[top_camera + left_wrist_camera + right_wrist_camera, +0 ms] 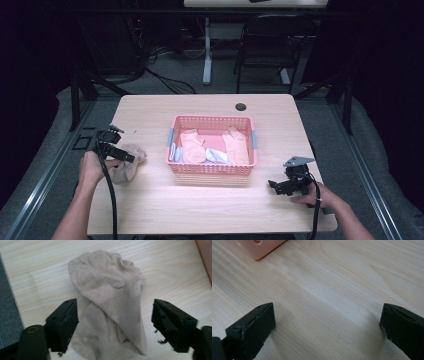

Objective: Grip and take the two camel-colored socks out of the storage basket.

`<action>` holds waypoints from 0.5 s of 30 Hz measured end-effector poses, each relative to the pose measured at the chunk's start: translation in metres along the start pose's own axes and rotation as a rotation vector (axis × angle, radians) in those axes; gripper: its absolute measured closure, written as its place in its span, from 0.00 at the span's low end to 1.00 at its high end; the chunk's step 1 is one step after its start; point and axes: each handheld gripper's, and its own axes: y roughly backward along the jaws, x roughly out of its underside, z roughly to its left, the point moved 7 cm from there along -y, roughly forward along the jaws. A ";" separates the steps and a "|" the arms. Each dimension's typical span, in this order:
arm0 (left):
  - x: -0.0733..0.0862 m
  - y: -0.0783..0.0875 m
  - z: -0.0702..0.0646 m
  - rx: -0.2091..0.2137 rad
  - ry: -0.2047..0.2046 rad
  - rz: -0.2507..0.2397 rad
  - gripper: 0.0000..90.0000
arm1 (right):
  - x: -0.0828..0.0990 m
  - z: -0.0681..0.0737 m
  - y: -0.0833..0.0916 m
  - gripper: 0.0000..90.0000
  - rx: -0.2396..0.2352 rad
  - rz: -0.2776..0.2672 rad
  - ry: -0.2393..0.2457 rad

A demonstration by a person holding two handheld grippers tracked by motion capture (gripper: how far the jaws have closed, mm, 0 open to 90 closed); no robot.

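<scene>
Black jaws of the left gripper (113, 322) stand apart, straddling one crumpled beige knit sock (110, 302) lying on the pale wood table (210, 200), left of the pink plastic basket (212, 169). Sock looks soft, light, floppy — best pinched at the bunched middle. Right gripper (327, 327) rests w/ jaws apart, nothing between. Basket holds approx. four socks: two orange, two pale.

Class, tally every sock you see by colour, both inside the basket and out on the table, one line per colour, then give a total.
Beige knitted sock, crumpled on the wooden table between the open left gripper jaws: 1
Orange socks in the pink plastic mesh basket: 2
White socks in the basket: 2
Total: 5
</scene>
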 end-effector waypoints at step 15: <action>0.049 0.032 -0.011 -0.082 0.011 -0.098 0.00 | 0.000 0.000 0.000 0.00 0.000 -0.003 0.002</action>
